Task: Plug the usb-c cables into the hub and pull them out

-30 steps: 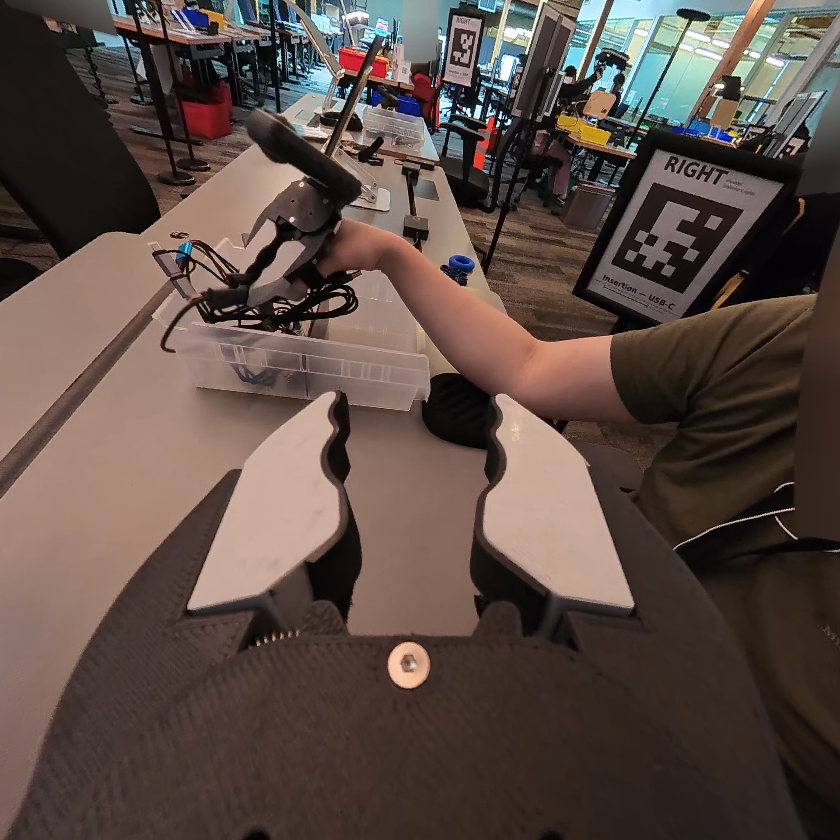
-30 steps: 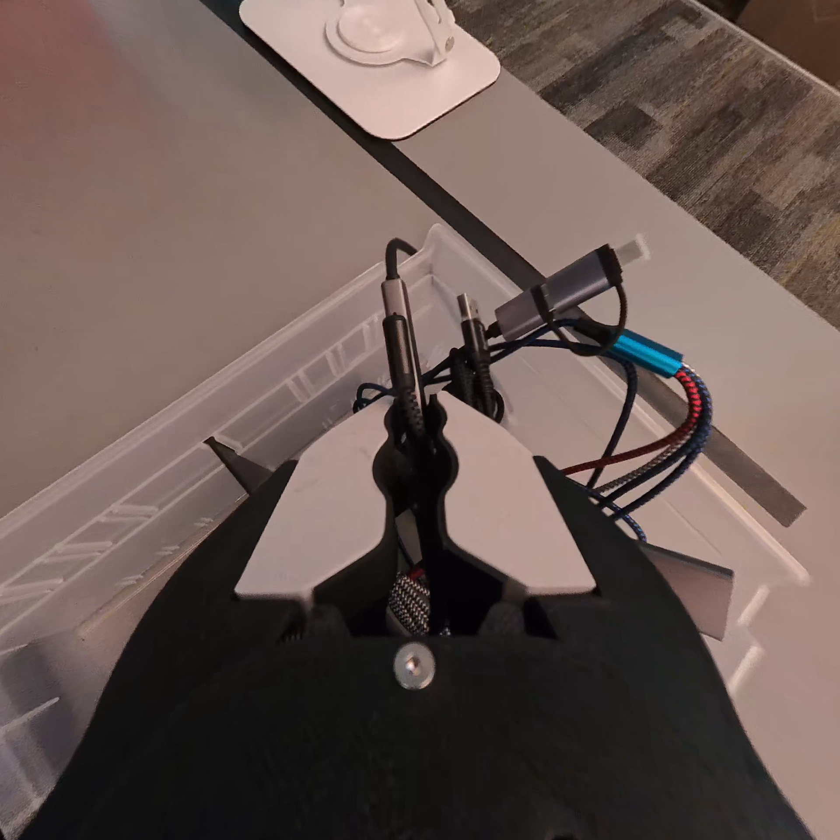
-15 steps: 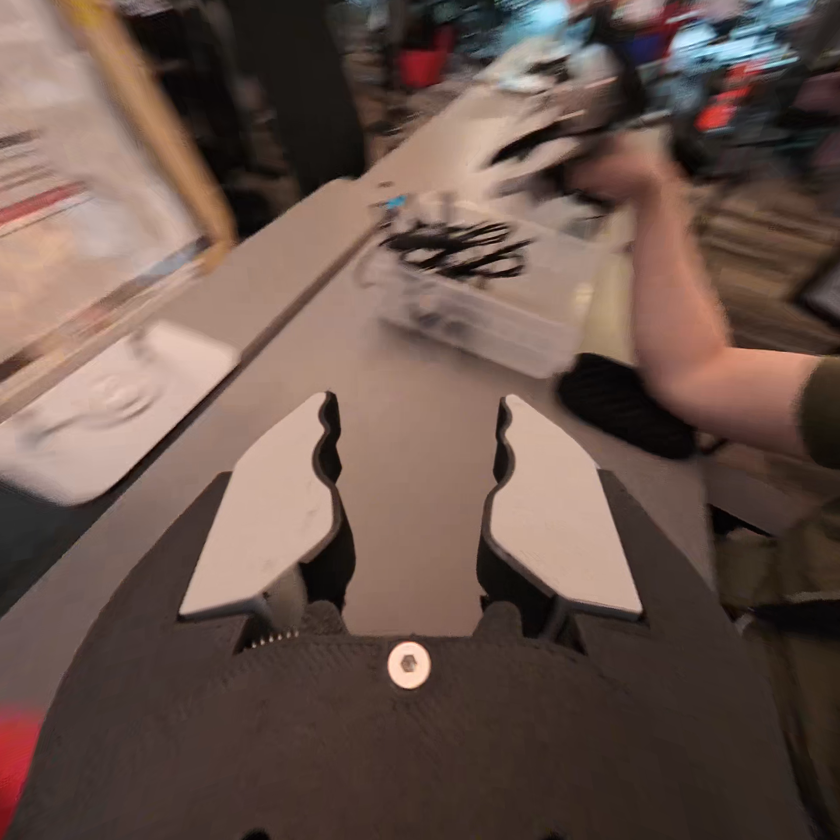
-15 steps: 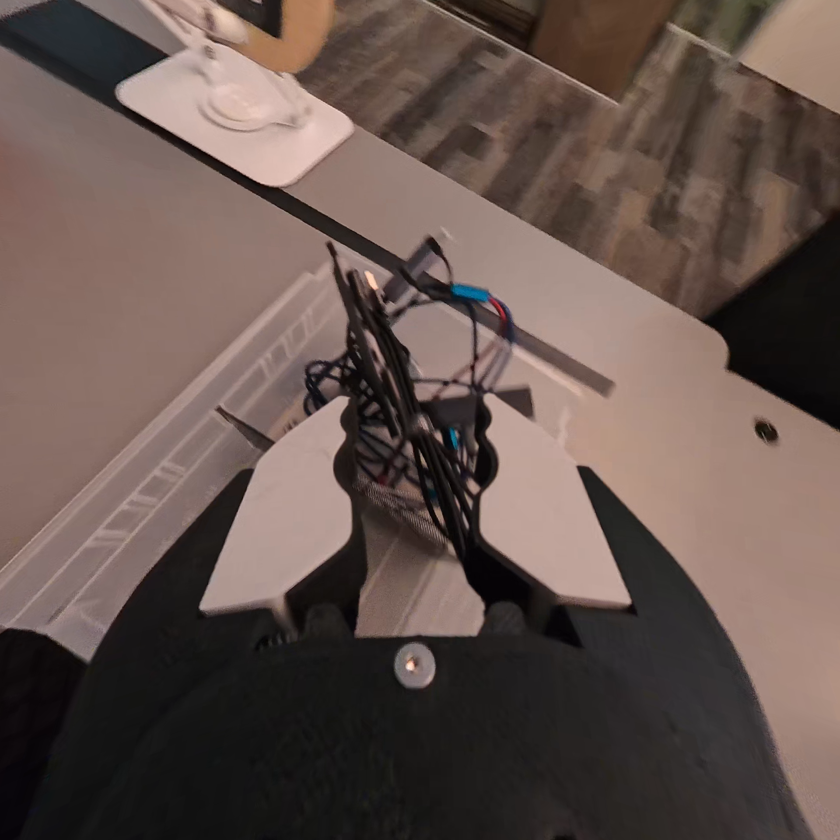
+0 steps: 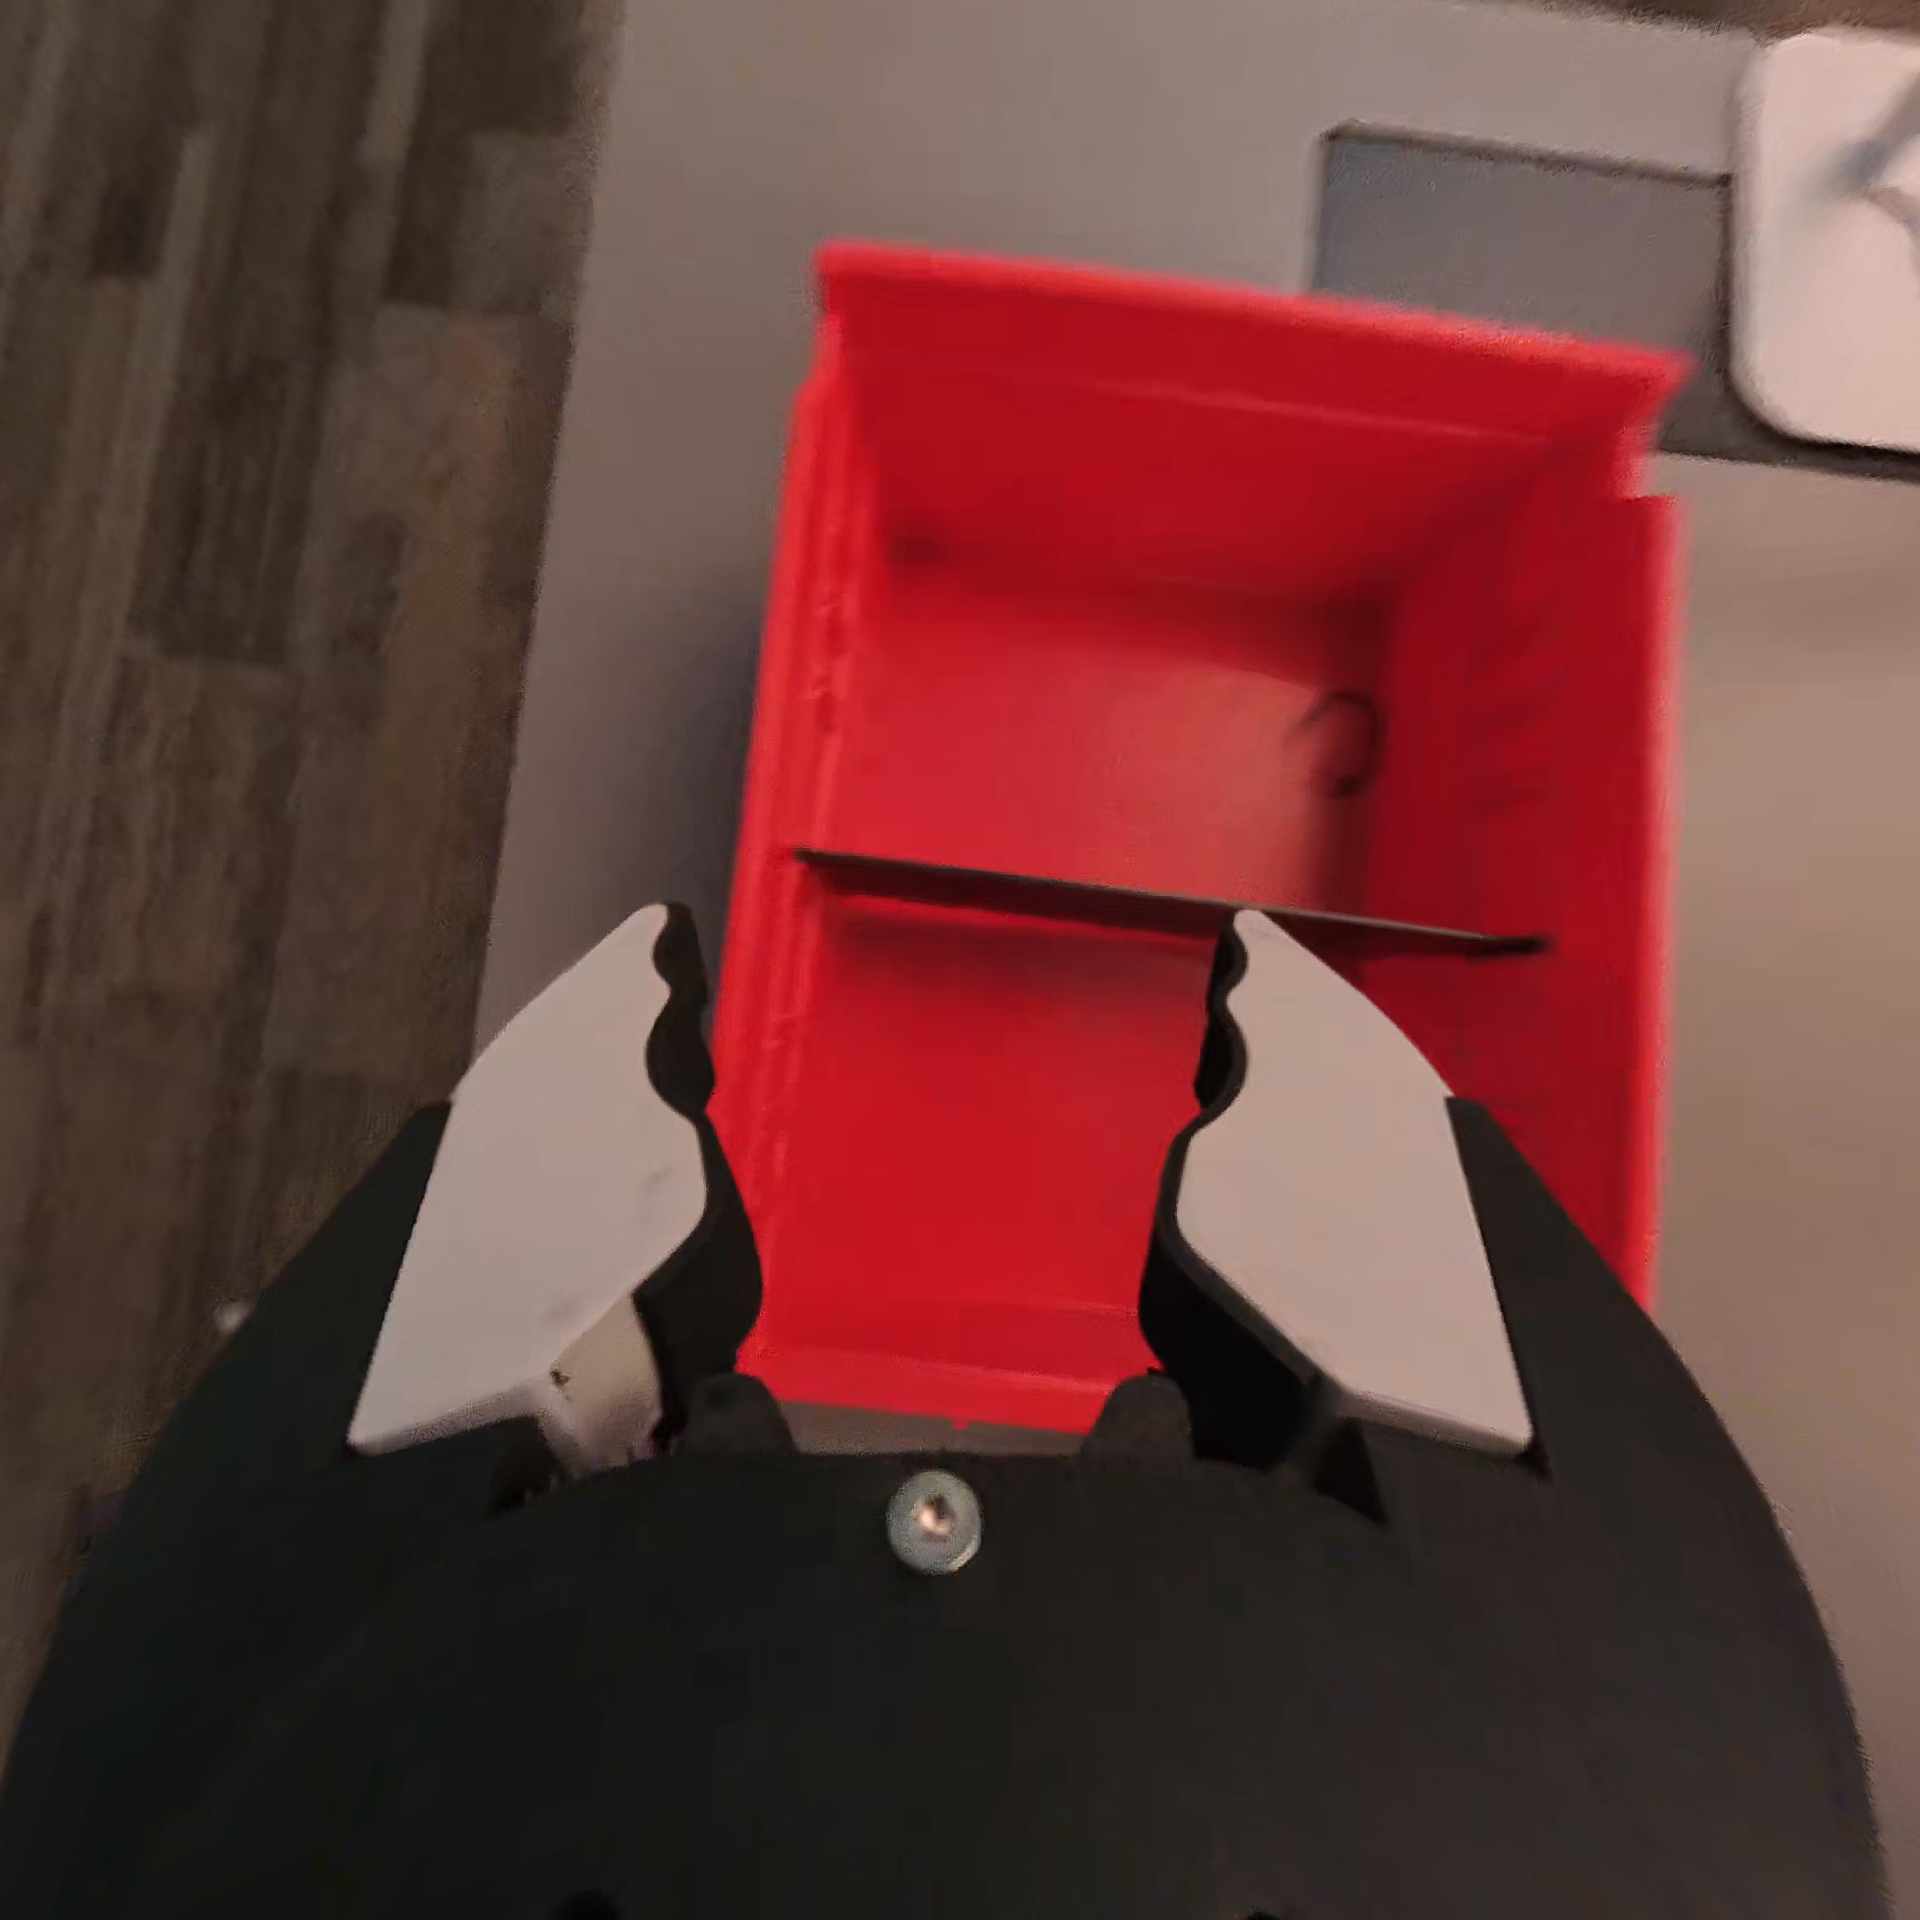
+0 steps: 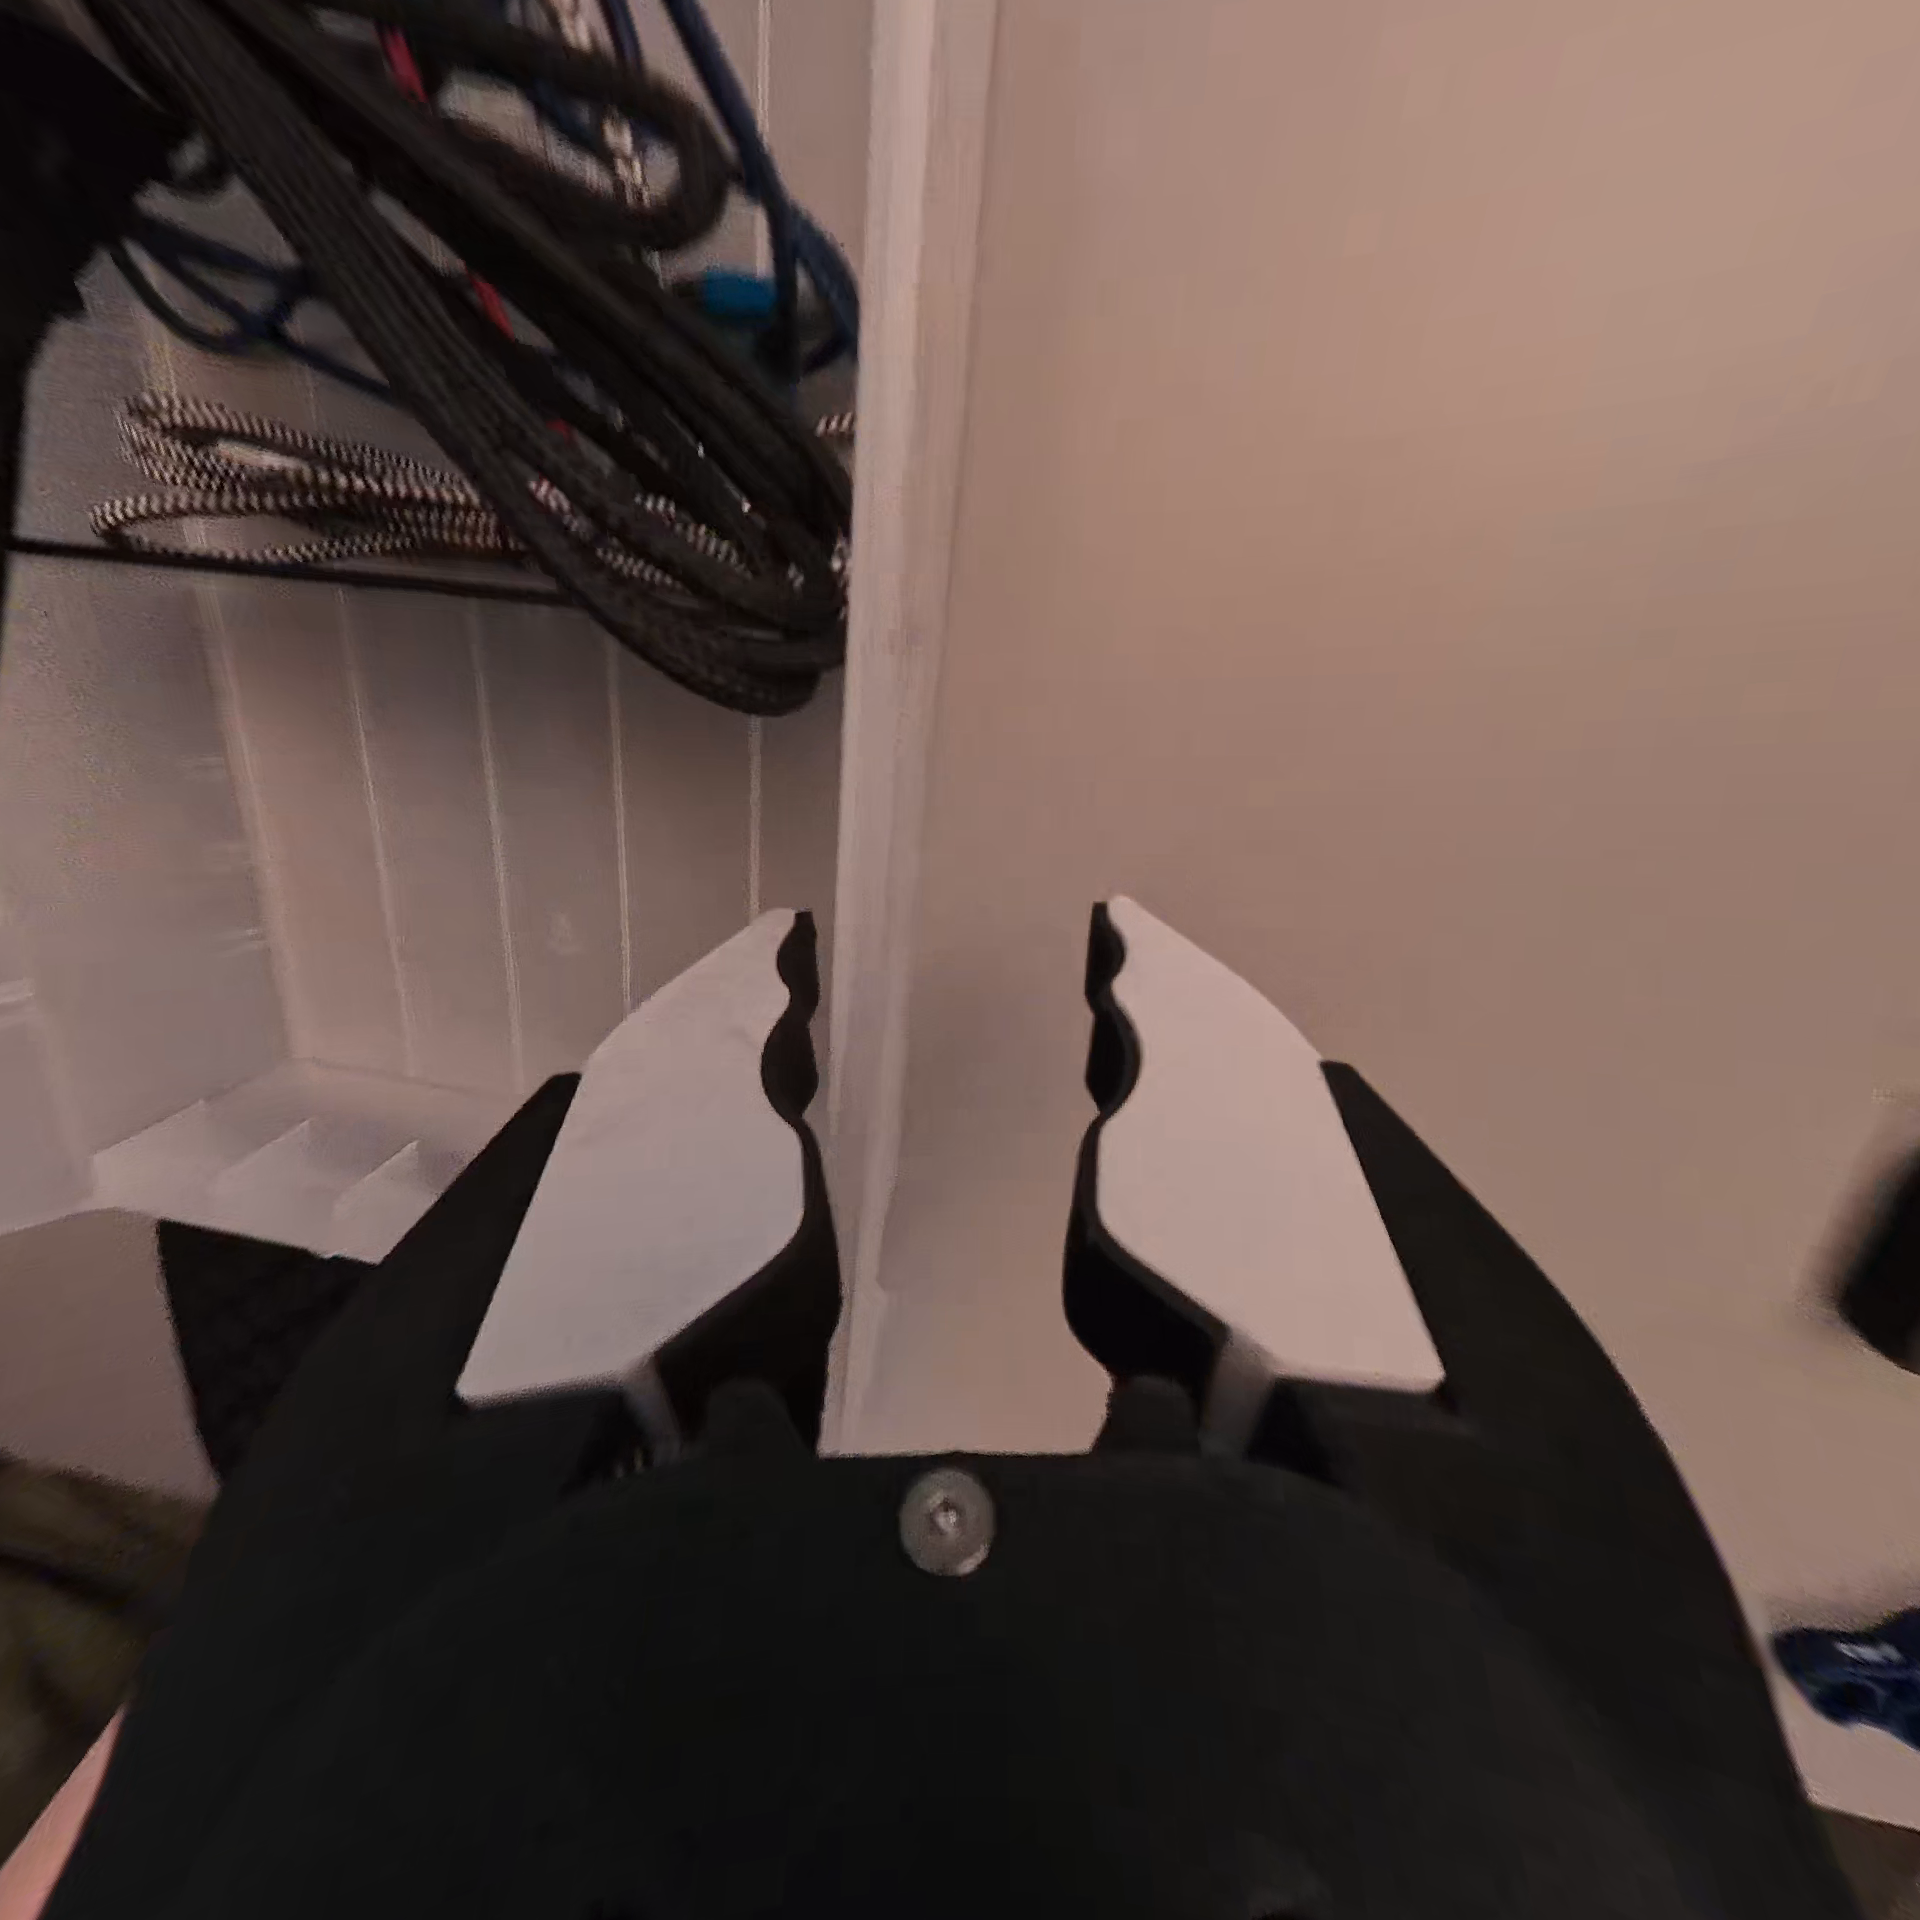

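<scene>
Both grippers are empty, fingers apart. The left gripper [image 5: 951, 940] hangs over a red bin [image 5: 1621, 790] that looks empty, though it's blurry. The right gripper [image 6: 951, 925] sits at the rim of the clear bin [image 6: 904, 520], where the cables [image 6: 582, 416] lie tangled. They're light and floppy, so I'd grab one by its stiff plug.

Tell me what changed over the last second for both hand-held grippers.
The right hand-held gripper let go of the cable bundle, which now lies in the clear bin; it opened and pulled back over the bin's rim. The left hand-held gripper swung away from the clear bin to a red bin with a black divider. Unchanged: the left one is open and empty.
</scene>
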`<state>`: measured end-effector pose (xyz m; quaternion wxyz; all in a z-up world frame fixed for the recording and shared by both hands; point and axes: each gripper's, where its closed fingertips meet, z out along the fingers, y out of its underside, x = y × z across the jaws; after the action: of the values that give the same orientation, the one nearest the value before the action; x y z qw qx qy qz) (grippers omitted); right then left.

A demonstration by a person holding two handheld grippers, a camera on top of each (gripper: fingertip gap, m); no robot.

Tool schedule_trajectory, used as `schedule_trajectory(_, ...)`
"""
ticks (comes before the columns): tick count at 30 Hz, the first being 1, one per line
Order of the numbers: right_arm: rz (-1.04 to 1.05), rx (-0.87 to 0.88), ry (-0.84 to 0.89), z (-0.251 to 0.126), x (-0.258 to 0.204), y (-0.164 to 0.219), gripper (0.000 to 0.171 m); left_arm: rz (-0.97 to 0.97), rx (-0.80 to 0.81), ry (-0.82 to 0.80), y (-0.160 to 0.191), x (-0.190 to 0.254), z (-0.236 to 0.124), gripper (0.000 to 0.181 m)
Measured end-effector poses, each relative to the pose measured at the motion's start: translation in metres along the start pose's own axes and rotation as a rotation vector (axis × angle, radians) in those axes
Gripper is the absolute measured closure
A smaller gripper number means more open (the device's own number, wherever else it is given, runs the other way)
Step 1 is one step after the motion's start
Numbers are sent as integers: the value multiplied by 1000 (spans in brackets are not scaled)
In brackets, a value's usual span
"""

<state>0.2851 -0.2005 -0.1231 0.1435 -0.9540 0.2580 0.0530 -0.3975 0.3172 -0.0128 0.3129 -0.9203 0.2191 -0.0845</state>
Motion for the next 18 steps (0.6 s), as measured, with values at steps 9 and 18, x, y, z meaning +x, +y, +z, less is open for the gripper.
schedule_trajectory(9, -31, -150, -23, 17, -14, 11, 161, -150, -267, -41, 60, -49, 46, 100)
schedule_trajectory(18, -105, -342, -63, 19, -55, 30, 160, 113, -624, 143, 116, 3, 40, 174)
